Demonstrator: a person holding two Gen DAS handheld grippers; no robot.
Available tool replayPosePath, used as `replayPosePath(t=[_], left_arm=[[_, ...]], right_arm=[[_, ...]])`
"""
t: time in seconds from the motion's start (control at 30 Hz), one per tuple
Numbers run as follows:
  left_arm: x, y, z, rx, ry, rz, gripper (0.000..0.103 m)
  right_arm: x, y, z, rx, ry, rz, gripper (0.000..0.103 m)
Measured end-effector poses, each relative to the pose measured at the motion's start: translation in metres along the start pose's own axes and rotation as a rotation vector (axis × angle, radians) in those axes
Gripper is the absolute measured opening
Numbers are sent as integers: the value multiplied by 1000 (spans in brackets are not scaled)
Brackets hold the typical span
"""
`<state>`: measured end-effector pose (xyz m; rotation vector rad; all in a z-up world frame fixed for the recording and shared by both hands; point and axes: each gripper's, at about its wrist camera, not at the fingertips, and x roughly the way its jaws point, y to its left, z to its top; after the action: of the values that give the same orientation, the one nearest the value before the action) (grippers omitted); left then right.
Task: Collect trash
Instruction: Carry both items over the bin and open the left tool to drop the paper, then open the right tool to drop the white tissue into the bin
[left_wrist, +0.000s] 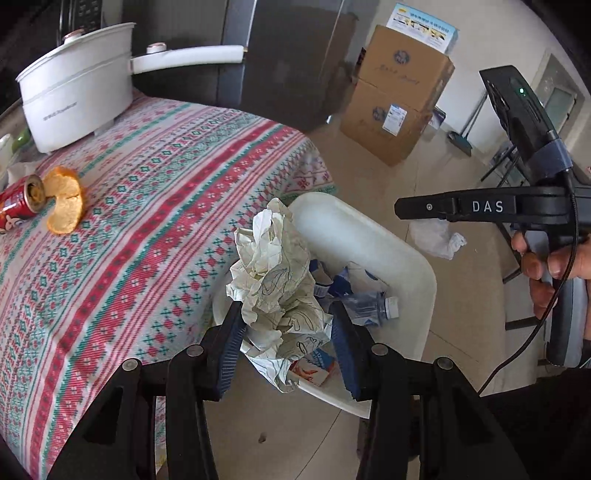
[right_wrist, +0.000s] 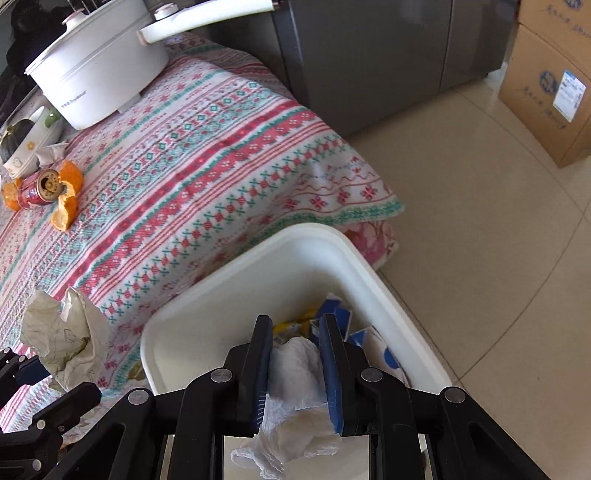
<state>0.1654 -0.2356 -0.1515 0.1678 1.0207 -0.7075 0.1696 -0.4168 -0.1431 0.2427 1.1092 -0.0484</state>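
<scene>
My left gripper (left_wrist: 286, 317) is shut on a crumpled paper ball (left_wrist: 275, 273) with line drawings, held above the near rim of a white trash bin (left_wrist: 388, 243) beside the table. The paper also shows in the right wrist view (right_wrist: 66, 336). My right gripper (right_wrist: 295, 332) is shut on a white tissue wad (right_wrist: 295, 384), held over the bin (right_wrist: 236, 295). The right gripper also shows in the left wrist view (left_wrist: 410, 208). The bin holds a plastic bottle (left_wrist: 369, 306) and blue and white wrappers (right_wrist: 347, 325). A red can (right_wrist: 37, 188) and orange peels (right_wrist: 68, 199) lie on the table.
The table has a red, green and white patterned cloth (left_wrist: 147, 240). A white electric pot (left_wrist: 77, 96) stands at its back. Bowls (right_wrist: 26, 147) sit at the left. Cardboard boxes (left_wrist: 399, 92) and a dark cabinet (right_wrist: 369, 55) stand on the tiled floor.
</scene>
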Motion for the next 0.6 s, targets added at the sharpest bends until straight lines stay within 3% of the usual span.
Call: replayPosePath(t=[0.17,0.23,0.27,0.3,0.43,0.6], left_arm=[[14,-11,-1,25,8,-19,51],[18,-12,1,29,15,-37,68],[20,-14,0,37,19,-18,82],[21,-16,0,50,15,13,88],[19,-14,-2,102,17,83,91],[5,4,-4,79,8,123,94]], right_arm=[[-1,-19,-5,19,6,-15,24],[-1,-23,-6,23,8,-19,24],[-1,-25,-6,24,9,-20,24],[-1,-26,-6,24,10,-21,24],[0,-25,-6,18,14,-21,24],[-1,-21,-5,16,7,-16,24]])
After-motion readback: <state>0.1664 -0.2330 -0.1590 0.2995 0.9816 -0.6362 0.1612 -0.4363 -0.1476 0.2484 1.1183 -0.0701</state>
